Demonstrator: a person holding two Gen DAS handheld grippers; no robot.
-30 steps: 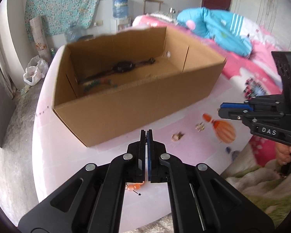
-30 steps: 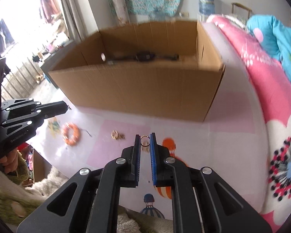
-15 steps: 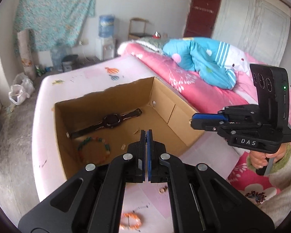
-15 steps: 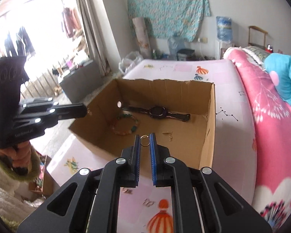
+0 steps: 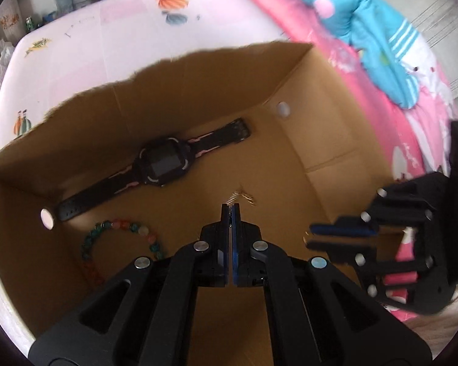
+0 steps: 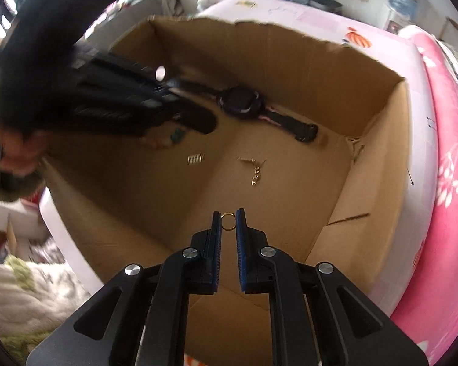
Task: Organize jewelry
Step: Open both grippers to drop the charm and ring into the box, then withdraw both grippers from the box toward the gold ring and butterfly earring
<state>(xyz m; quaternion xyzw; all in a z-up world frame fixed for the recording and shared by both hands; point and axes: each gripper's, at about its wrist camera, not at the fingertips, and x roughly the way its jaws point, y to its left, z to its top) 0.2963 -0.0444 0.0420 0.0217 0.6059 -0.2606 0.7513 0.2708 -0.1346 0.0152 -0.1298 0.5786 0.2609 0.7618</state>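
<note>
Both grippers hang over an open cardboard box. My left gripper is shut; I cannot tell whether it holds anything, and a small silver spring lies on the box floor just beyond its tips. My right gripper is shut on a small gold ring, held above the box floor. On the floor lie a black watch, a beaded bracelet, a gold chain piece and the spring.
The box stands on a pale pink sheet printed with balloons. A pink and blue quilt lies to the right. In the right wrist view the blurred left gripper body covers the box's left part.
Both grippers moved forward and down over the box, which now fills both views. The right gripper kept the gold ring. A silver spring now lies on the box floor.
</note>
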